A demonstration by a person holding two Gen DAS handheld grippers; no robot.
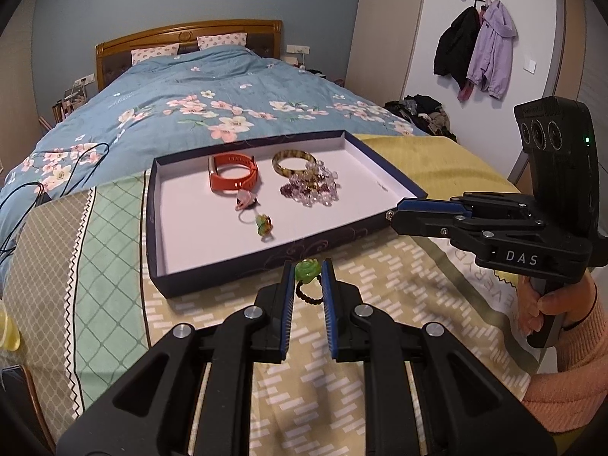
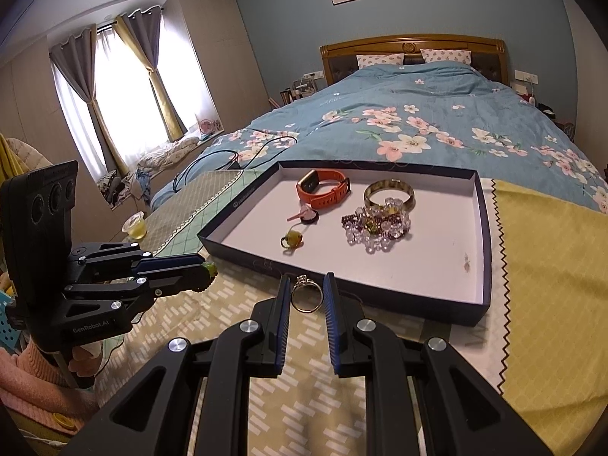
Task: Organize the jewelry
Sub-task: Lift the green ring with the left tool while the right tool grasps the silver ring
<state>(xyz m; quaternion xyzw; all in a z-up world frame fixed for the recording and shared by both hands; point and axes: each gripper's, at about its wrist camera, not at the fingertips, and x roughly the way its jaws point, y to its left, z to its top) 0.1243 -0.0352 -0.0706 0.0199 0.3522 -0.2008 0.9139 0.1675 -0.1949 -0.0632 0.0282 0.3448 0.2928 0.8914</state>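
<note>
At lower centre of the left wrist view, the left gripper is seen clenched on a green flower ring; the beaded dark band of the ring hangs between the blue pads, the green flower sits at the fingertips. The ring is held just in front of the near wall of the tray, not inside it. In the right wrist view the same gripper is recorded at middle left, the green piece showing at its tip.

At lower centre of the right wrist view, the right gripper is clenched on a silver ring with a small stone at its top. The ring is held upright between the pads, just short of the tray's near wall. In the left wrist view this gripper appears at middle right, its tip at the tray's right near corner; a hand in a pink sleeve grips its handle.

Inside the tray, on the white floor, are noted: an orange watch band, a yellow-brown bangle, a heap of clear and purple beads touching the bangle, a small pink piece, and a green-orange ring.

The tray rests on patterned cloths at the foot of a bed.
</note>
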